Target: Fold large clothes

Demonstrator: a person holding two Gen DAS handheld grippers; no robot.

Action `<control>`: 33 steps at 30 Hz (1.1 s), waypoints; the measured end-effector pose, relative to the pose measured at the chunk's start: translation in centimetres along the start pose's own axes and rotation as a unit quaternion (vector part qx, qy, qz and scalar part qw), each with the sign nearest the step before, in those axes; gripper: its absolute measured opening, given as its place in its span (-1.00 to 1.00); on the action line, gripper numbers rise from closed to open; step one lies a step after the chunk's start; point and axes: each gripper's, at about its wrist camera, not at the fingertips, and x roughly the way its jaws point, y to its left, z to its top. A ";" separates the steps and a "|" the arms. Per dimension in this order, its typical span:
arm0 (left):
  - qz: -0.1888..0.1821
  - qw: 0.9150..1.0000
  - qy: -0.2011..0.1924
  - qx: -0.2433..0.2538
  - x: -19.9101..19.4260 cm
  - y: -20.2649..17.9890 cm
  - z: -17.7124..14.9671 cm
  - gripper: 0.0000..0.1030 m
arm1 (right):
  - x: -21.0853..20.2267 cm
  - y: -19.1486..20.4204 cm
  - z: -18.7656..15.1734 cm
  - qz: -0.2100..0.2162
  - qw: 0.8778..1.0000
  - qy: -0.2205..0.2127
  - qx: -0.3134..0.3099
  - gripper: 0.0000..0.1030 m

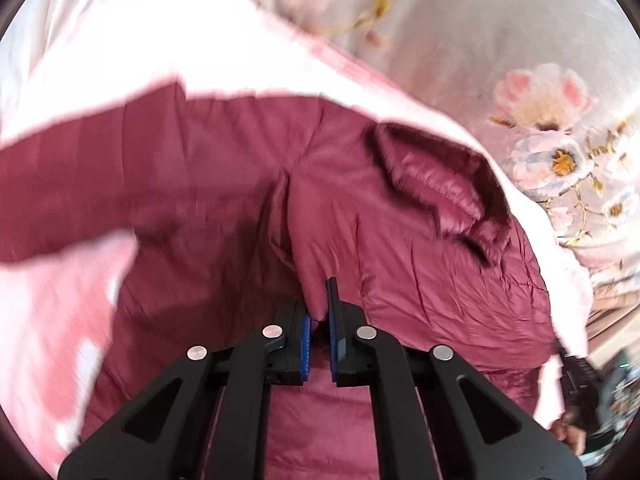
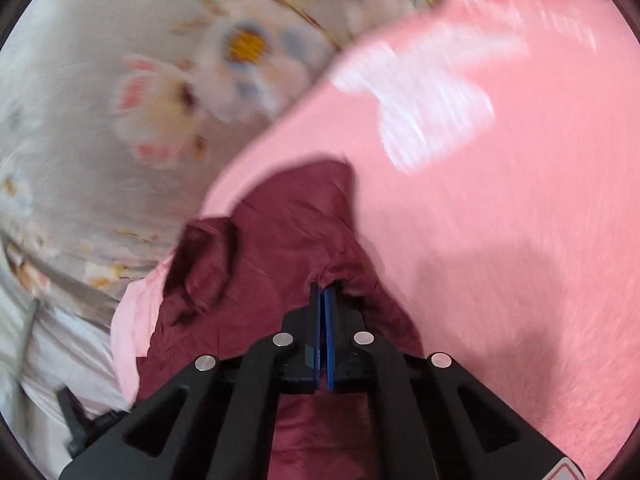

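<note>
A maroon padded jacket (image 1: 400,248) lies spread out, inside up, on a pink blanket (image 1: 160,40). Its collar (image 1: 440,184) bunches up at the right. My left gripper (image 1: 319,304) is shut on a raised fold of the jacket, and maroon cloth fills the gap between the blue pads. In the right wrist view, a smaller part of the jacket (image 2: 280,240) shows, with a curled flap (image 2: 208,260) at the left. My right gripper (image 2: 322,292) is shut on a pinch of the jacket's cloth, which puckers at the fingertips.
The pink blanket (image 2: 480,220) has white shapes printed on it. It lies over a grey floral bedsheet (image 1: 520,40) (image 2: 100,140). A person's hand (image 1: 568,434) and dark clutter sit at the bed's lower right edge. White cloth (image 2: 60,360) lies at the lower left.
</note>
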 end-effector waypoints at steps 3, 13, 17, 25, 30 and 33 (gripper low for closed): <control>0.027 0.999 0.008 0.028 1.4 -0.1 -0.8 -0.89 | 0.6 1.8 -1.5 -0.080 0.994 0.005 -0.073 -0.97; 0.081 0.994 0.013 0.073 4.7 -0.1 -3.9 -0.82 | 3.8 0.4 -3.3 -0.144 0.982 0.078 -0.097 -0.93; 0.106 0.992 -0.005 0.068 2.5 0.3 -3.4 0.19 | 0.3 1.2 -2.8 -0.169 0.979 0.037 -0.104 -0.69; 0.067 0.993 -0.036 0.086 -1.0 -3.8 -0.9 0.37 | 1.5 10.2 -5.0 -0.115 0.969 0.044 -0.216 -0.56; 0.076 0.987 -0.005 0.143 2.9 -8.2 -3.1 0.37 | 6.2 13.5 -9.6 -0.103 0.952 0.098 -0.273 -0.56; 0.084 0.986 0.008 0.141 5.2 -8.2 -4.3 0.37 | 7.9 13.1 -11.3 -0.117 0.946 0.114 -0.280 -0.56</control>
